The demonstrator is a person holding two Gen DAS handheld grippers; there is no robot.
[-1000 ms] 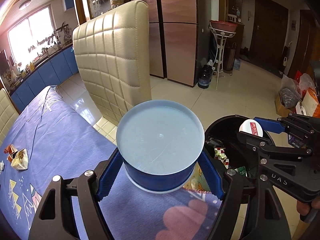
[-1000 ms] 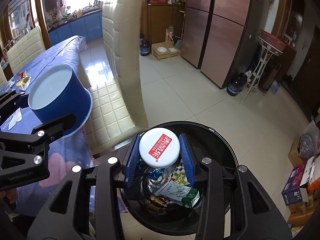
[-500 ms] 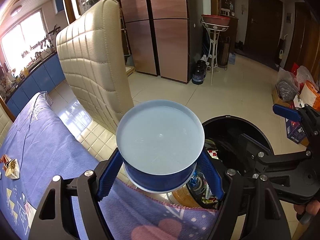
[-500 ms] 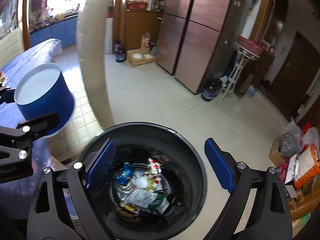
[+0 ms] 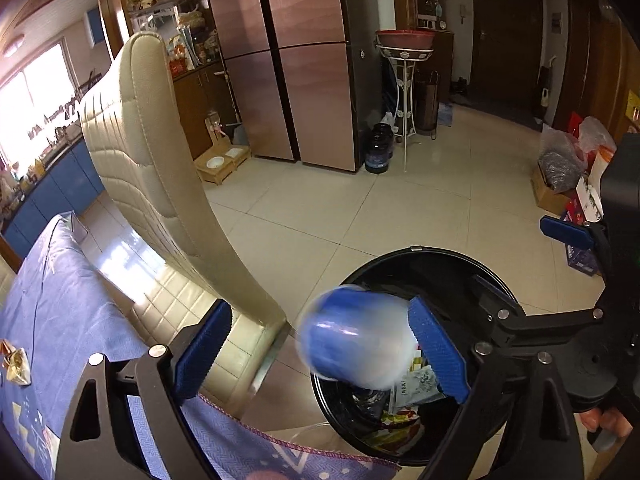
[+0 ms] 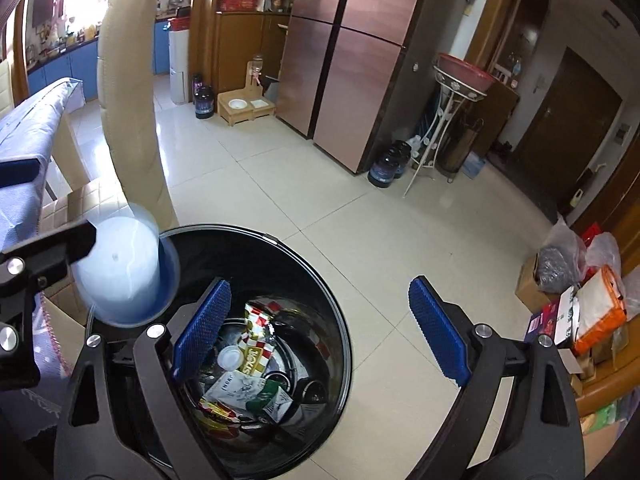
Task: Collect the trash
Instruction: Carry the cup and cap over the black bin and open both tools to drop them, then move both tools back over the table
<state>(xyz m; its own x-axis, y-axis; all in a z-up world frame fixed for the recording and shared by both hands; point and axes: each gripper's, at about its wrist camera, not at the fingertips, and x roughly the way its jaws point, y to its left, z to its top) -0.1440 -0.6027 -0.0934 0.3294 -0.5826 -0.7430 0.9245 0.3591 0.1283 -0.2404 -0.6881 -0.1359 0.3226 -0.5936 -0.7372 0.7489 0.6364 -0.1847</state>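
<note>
Two grippers, left (image 5: 320,356) and right (image 6: 318,330), were both spread wide, holding nothing. One blue tub (image 5: 354,340), blurred, was loose in the air at the rim of one black bin (image 6: 320,280) of wrappers. One cream chair (image 5: 160,184) stood beside one blue-clothed table (image 5: 60,300) on a tiled floor (image 6: 320,200).

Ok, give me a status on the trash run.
Done: wrappers and a white lid lie in the black bin. In hand: nothing; the blue cup, blurred, is at the bin's rim between the open left tool; the right tool is open too. Left: scraps on the tablecloth.
</note>
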